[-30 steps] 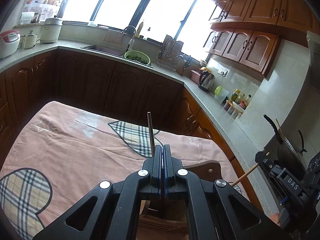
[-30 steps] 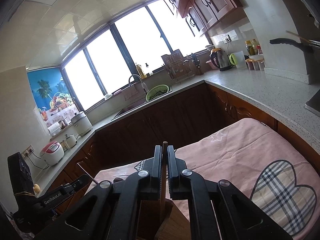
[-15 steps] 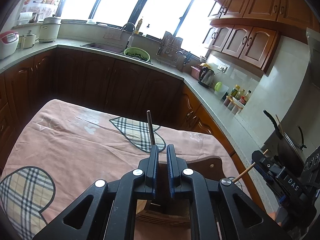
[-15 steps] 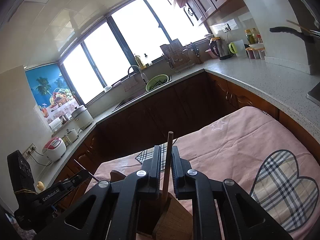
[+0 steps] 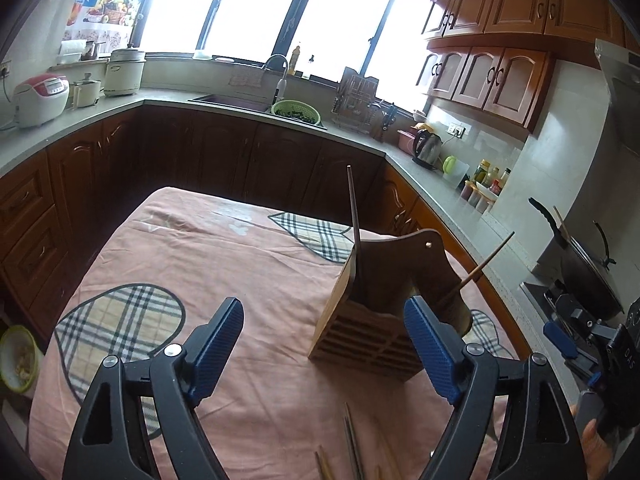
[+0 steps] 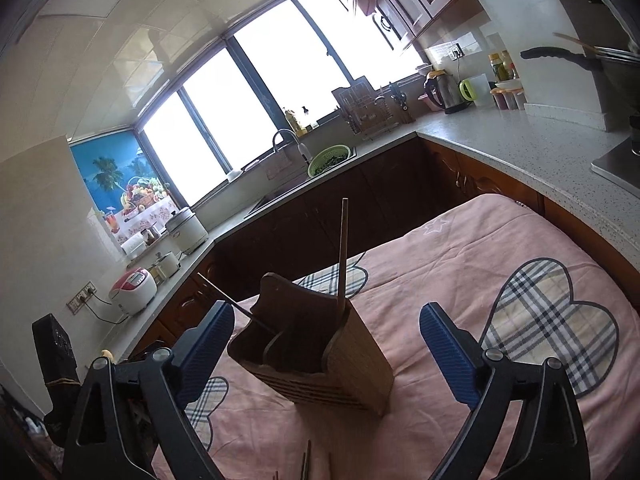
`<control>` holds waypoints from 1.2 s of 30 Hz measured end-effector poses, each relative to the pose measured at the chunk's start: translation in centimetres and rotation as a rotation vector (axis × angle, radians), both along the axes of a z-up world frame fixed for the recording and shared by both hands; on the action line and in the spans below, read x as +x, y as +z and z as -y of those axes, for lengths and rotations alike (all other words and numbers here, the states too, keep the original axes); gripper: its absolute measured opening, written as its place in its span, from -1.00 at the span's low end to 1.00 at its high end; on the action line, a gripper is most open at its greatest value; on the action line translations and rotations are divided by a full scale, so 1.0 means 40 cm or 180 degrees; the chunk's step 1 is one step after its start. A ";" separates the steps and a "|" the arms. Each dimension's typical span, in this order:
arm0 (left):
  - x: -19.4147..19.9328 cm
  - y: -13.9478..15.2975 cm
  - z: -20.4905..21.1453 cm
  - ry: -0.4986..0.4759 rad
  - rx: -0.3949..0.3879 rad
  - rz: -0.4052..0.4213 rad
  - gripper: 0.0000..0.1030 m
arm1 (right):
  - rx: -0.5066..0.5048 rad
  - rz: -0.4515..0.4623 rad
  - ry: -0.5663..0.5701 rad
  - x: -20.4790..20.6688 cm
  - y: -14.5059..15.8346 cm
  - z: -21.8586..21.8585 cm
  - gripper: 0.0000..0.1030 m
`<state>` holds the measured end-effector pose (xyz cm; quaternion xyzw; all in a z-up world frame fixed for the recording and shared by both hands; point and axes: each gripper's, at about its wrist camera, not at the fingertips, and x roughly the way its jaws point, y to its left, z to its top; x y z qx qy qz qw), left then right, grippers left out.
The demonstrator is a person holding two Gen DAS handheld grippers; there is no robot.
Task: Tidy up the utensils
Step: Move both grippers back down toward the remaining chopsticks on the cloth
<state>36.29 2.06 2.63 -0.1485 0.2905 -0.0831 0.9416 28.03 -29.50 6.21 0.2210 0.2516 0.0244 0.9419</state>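
Observation:
A wooden utensil holder stands on the pink cloth; it also shows in the right wrist view. A dark chopstick stands upright in it, and a lighter one leans out to the right. In the right wrist view the upright chopstick and the leaning one show too. My left gripper is open and empty, just short of the holder. My right gripper is open and empty, with the holder between its fingers' line of sight. Loose chopsticks lie on the cloth near the bottom edge.
The pink cloth with plaid hearts covers the table. Dark wooden cabinets and a grey countertop wrap around behind. The other gripper shows at the right edge of the left wrist view. A small bowl sits at far left.
Both grippers have opened wide, let go of their chopsticks and drawn back from the holder. The two chopsticks now stand in the holder on their own.

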 end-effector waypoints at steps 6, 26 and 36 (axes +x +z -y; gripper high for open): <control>-0.154 0.005 -0.024 -0.0006 0.0003 -0.0114 0.60 | -0.0124 -0.0028 0.0023 -0.132 0.003 -0.027 0.88; -0.344 -0.011 -0.026 -0.0101 0.0090 -0.0556 0.60 | -0.0694 -0.0464 0.0043 -0.387 -0.111 -0.081 0.94; -0.292 -0.032 0.013 -0.0179 0.0176 -0.0702 0.60 | -0.0702 -0.0608 0.0066 -0.372 -0.143 -0.078 0.94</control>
